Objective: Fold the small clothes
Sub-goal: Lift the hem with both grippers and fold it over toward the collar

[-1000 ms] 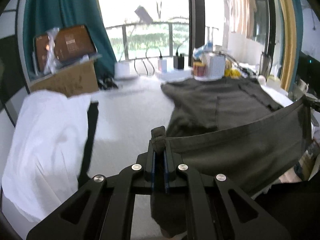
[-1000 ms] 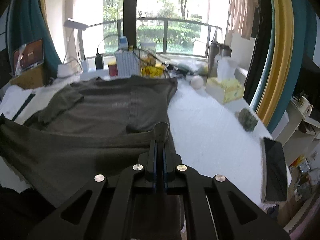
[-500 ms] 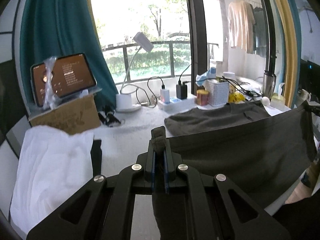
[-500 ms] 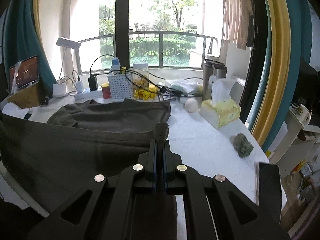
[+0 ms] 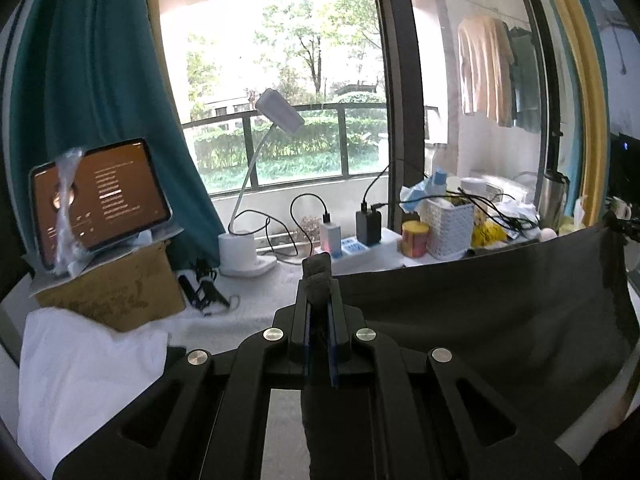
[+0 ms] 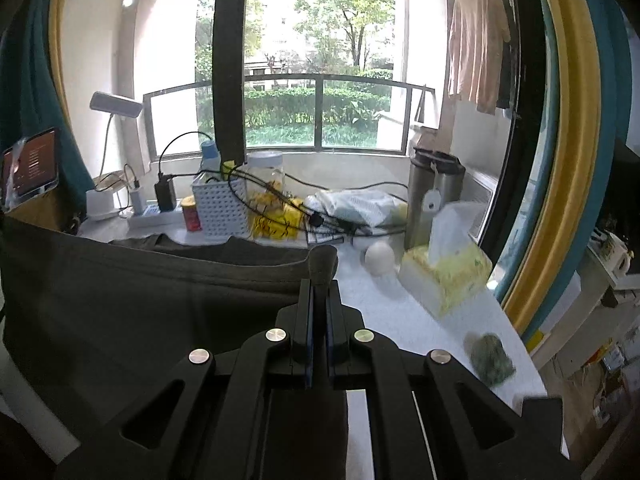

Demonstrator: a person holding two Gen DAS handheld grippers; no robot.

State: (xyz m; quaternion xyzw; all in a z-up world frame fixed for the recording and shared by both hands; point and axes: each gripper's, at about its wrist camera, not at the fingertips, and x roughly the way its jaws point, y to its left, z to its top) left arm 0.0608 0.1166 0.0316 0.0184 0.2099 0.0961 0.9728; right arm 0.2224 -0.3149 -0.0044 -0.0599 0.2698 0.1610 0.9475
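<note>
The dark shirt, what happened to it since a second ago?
Both grippers, left gripper and right gripper, lifted the dark shirt's near edge upward; it now hangs like a curtain, hiding most of the part lying on the table. The jaws stayed shut on the cloth. The white cloth stayed put.

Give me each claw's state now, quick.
Left claw: closed on the shirt.
Right claw: closed on the shirt too.

left gripper (image 5: 318, 280): fingers pressed together, pinching dark cloth (image 5: 480, 312), raised | right gripper (image 6: 319, 276): fingers pressed together, pinching the same cloth, raised level
</note>
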